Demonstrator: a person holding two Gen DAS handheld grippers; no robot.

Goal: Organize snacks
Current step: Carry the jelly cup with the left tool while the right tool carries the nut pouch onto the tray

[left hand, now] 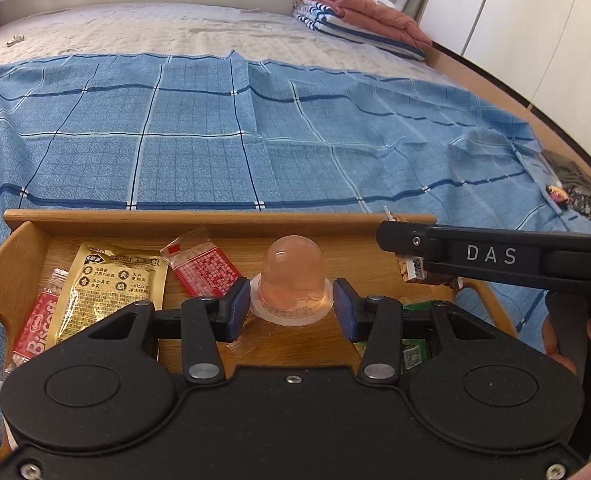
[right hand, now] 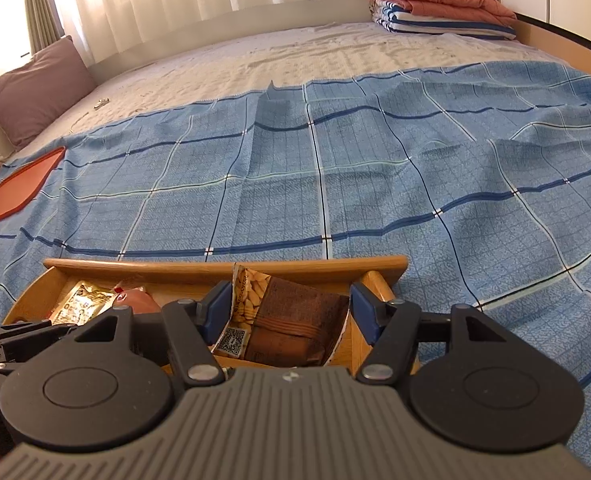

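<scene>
A wooden tray (left hand: 215, 218) lies on the blue checked cloth. In the left wrist view my left gripper (left hand: 291, 304) is open, its blue pads on either side of a pink jelly cup (left hand: 291, 280) standing upside down in the tray, with small gaps. A gold packet (left hand: 107, 284), a red packet (left hand: 203, 268) and a Biscoff packet (left hand: 35, 328) lie to its left. My right gripper (right hand: 291, 312) is open around a brown almond snack packet (right hand: 287, 320) over the tray's right end (right hand: 379, 276); the packet also shows in the left wrist view (left hand: 411, 268).
A green packet (left hand: 411, 352) lies in the tray under the left gripper. An orange lid (right hand: 19, 188) lies on the cloth at far left. Folded clothes (right hand: 439, 8) and a purple pillow (right hand: 39, 88) sit at the bed's back.
</scene>
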